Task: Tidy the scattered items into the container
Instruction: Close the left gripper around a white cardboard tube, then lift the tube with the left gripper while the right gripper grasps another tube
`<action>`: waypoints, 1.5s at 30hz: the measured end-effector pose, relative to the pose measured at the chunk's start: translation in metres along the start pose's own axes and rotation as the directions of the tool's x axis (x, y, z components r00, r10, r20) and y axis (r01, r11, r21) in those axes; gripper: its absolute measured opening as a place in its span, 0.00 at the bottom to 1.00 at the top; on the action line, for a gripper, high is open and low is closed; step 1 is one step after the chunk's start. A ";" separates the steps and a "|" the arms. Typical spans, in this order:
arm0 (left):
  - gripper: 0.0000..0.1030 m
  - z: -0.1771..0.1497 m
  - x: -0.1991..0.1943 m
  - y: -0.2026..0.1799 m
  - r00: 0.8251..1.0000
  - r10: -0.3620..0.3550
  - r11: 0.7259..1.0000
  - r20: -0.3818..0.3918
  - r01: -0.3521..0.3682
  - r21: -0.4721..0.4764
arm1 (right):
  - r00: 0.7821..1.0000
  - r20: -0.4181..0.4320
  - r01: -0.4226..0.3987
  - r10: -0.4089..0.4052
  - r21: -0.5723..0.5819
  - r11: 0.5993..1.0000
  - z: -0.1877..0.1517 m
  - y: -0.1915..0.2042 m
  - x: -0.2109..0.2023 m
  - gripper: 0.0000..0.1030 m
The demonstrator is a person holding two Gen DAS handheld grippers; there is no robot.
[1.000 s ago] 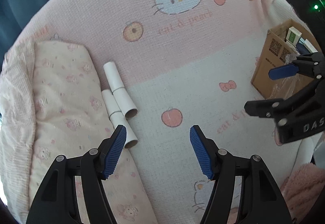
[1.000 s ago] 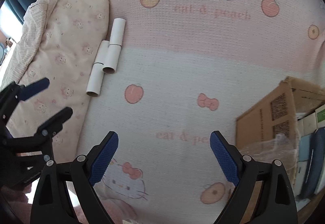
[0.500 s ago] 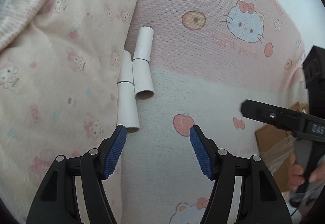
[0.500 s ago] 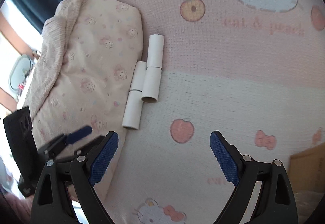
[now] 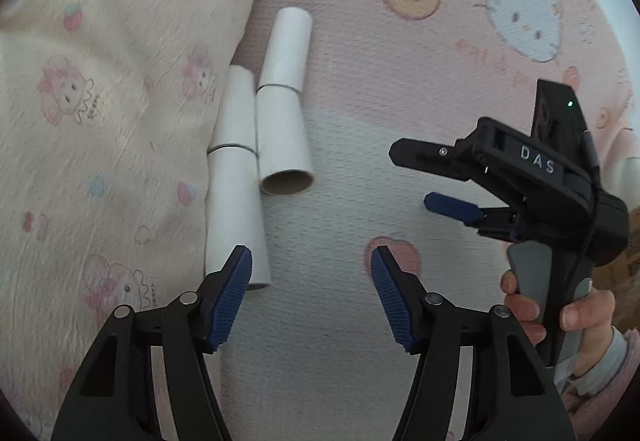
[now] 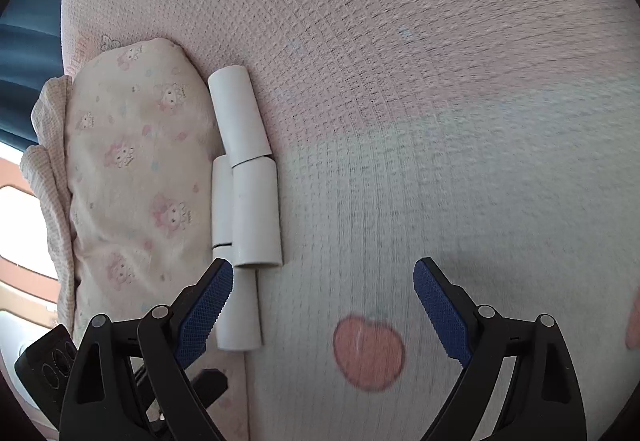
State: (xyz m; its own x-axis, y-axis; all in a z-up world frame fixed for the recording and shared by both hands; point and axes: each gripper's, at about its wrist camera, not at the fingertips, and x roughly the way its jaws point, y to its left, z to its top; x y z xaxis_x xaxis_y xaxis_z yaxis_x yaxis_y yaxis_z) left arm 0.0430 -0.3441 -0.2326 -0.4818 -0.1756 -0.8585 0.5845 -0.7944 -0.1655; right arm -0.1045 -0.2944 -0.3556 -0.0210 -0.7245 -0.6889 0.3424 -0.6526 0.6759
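Four cardboard tubes (image 5: 280, 129) lying beside the pillow (image 5: 112, 89) on the bed, both hand-held grippers, left (image 5: 311, 299) and right (image 6: 323, 315), spread apart: best straddling one tube squarely before closing.

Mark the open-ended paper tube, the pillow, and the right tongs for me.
open-ended paper tube (image 5: 285, 145), left wrist view, on its white side above the open end.
pillow (image 5: 112, 89), left wrist view, on its printed cover.
right tongs (image 6: 322, 301), right wrist view, midway between the blue tips.
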 end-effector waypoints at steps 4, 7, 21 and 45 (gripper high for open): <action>0.59 -0.001 0.010 -0.004 0.993 0.119 0.991 0.001 -0.119 0.061 | 0.999 -0.006 0.047 -0.048 -0.087 0.995 0.008 0.014 0.025 0.89; 0.59 0.001 0.016 0.001 0.988 0.152 0.988 -0.005 -0.152 0.041 | 0.998 0.000 0.068 -0.069 -0.157 0.985 0.014 0.030 0.033 0.89; 0.52 0.002 0.037 0.016 0.985 0.171 0.985 -0.033 -0.172 -0.026 | 0.997 -0.034 0.057 -0.072 -0.329 0.942 0.024 0.083 0.067 0.73; 0.46 -0.040 0.024 0.001 0.994 -0.106 0.994 0.002 0.106 0.040 | 0.988 -0.154 -0.051 0.033 -0.109 0.993 0.002 0.078 0.058 0.14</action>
State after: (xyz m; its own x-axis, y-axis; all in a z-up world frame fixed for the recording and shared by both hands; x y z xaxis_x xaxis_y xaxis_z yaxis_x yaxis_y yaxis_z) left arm 0.0579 -0.3255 -0.2725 -0.5424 -0.0918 -0.8351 0.5040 -0.8309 -0.2359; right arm -0.0812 -0.3875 -0.3420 0.1353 -0.7032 -0.6980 0.4433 -0.5871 0.6773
